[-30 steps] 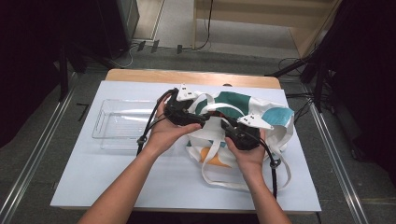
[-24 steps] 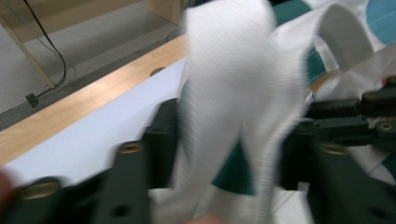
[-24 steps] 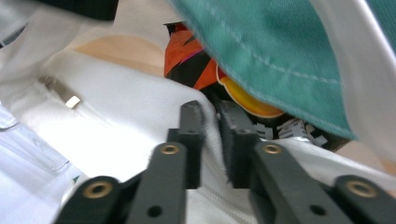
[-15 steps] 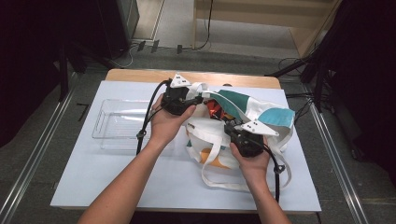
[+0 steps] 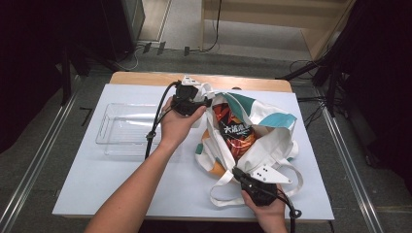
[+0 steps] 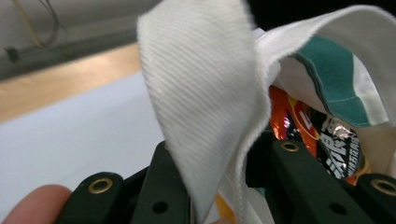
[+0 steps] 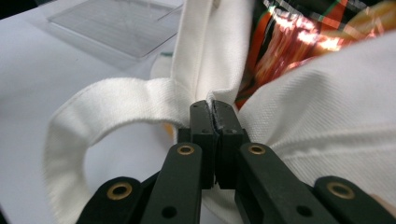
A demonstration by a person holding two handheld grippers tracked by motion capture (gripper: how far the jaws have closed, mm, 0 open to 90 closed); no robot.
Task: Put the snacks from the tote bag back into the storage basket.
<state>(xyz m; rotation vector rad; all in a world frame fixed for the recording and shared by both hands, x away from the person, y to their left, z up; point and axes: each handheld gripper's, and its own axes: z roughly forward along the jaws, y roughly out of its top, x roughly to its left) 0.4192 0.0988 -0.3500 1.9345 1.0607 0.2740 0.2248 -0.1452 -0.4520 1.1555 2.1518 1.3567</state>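
While both grips hold, keep pulling the tote bag (image 5: 262,141) mouth apart evenly: the left hand-held gripper (image 5: 201,99), jaws just closing, pinches its far rim; the right hand-held gripper (image 5: 240,175) is clamped on its near rim. The snack packet (image 5: 234,133) lies inside. White worktop (image 5: 121,184); clear tray (image 5: 127,128) left of the bag; dark room beyond.

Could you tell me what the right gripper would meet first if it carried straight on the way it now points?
The right gripper is already clamped on the tote bag's rim; pushed straight on, it would probably run into the orange snack packet inside the bag, though depth is hard to judge.
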